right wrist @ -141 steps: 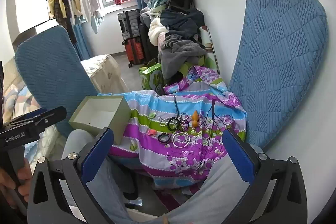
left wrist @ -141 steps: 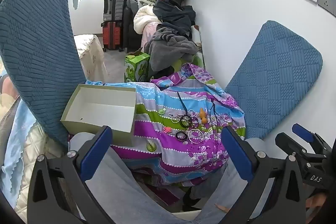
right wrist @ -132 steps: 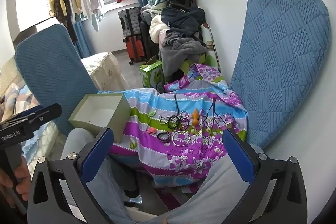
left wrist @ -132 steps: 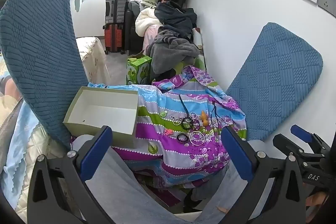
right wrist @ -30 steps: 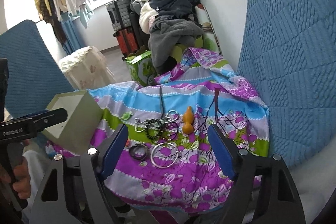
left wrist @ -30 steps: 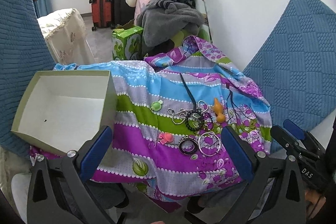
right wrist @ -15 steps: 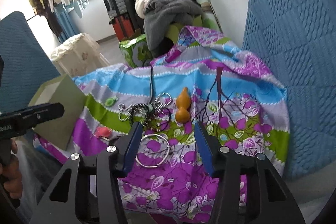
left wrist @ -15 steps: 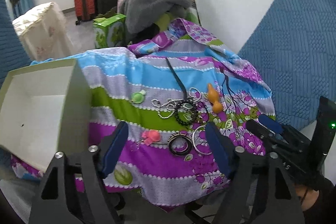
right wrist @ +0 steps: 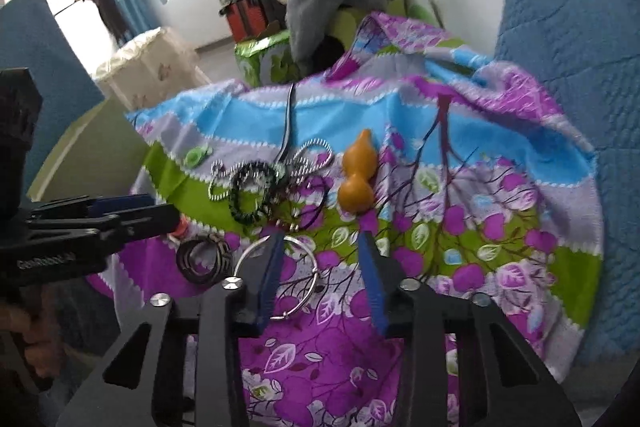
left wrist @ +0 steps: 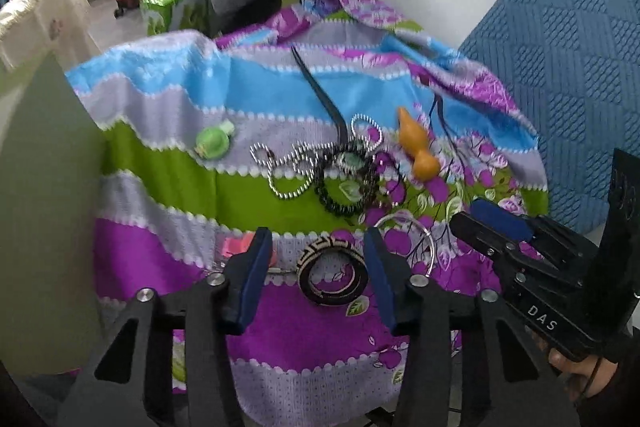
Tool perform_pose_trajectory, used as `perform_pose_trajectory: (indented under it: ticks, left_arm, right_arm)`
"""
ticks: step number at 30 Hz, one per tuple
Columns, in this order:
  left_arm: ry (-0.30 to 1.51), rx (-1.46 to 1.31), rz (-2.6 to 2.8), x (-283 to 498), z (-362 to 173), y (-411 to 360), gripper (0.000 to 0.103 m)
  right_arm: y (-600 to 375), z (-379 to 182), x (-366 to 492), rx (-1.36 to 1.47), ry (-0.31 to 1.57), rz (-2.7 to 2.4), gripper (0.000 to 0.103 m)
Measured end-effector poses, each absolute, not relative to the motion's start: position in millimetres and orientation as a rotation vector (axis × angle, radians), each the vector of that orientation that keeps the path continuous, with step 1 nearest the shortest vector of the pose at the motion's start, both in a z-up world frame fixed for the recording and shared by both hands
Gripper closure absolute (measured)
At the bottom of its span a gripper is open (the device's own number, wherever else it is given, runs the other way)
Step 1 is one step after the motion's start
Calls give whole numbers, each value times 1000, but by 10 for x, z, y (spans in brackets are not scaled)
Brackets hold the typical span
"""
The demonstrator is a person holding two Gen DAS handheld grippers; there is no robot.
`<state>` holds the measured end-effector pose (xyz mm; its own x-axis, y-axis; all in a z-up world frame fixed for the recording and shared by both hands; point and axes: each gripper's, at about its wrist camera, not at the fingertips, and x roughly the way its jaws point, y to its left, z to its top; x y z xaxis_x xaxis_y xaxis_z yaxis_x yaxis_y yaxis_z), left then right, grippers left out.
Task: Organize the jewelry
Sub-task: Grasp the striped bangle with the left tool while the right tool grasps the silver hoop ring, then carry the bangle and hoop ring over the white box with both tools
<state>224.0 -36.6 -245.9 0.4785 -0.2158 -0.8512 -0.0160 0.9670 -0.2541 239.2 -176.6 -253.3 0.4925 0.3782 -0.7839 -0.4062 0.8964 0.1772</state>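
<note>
Closing my left gripper around black patterned bangle, not yet touching; closing my right gripper over thin silver wire bangle, pads still apart.

Both tools are dropping from their earlier high position over the person's lap toward the jewelry on the striped floral cloth, which is now filling each view. The left hand-held gripper is narrowing its jaws from fully spread, and the black-and-cream patterned bangle is now lying between its blue fingers, untouched. The right hand-held gripper is likewise closing its jaws, its left finger now overlapping the thin silver wire bangle.
</note>
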Motion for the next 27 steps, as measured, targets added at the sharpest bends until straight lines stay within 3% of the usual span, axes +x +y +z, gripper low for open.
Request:
perform_pose_trajectory:
  ticks: [2, 6, 8, 13, 15, 17, 20, 24, 27]
  left_arm:
    - [1094, -249, -135, 2263, -2551, -375, 65]
    - [1118, -224, -137, 2272, -2646, -419, 69]
    - [1130, -219, -135, 2275, -2700, -419, 75]
    - [1123, -186, -139, 2233, -2743, -427, 78]
    - [1126, -163, -137, 2228, -2754, -455, 90]
    - [1120, -154, -140, 2215, -2759, -467, 94]
    - [1118, -164, -149, 2212, -2759, -452, 96]
    - [1106, -197, -148, 2196, -2738, -414, 96]
    - [1079, -233, -144, 2164, -2675, -363, 96]
  right_arm:
    - [-1741, -2610, 2420, -36, 975, 490, 83]
    - [-1681, -2711, 2421, -79, 1000, 500, 84]
    - [-1662, -2756, 2430, -97, 1010, 494, 84]
    - [-1585, -2823, 2395, -170, 1015, 491, 83]
    - [-1517, -2834, 2369, -221, 999, 484, 83]
    - [-1485, -2840, 2341, -255, 987, 474, 84]
    - [-1479, -2841, 2356, -252, 997, 466, 86]
    - [-1452, -2834, 2341, -272, 995, 467, 98]
    - [-1444, -2829, 2317, -261, 999, 462, 98]
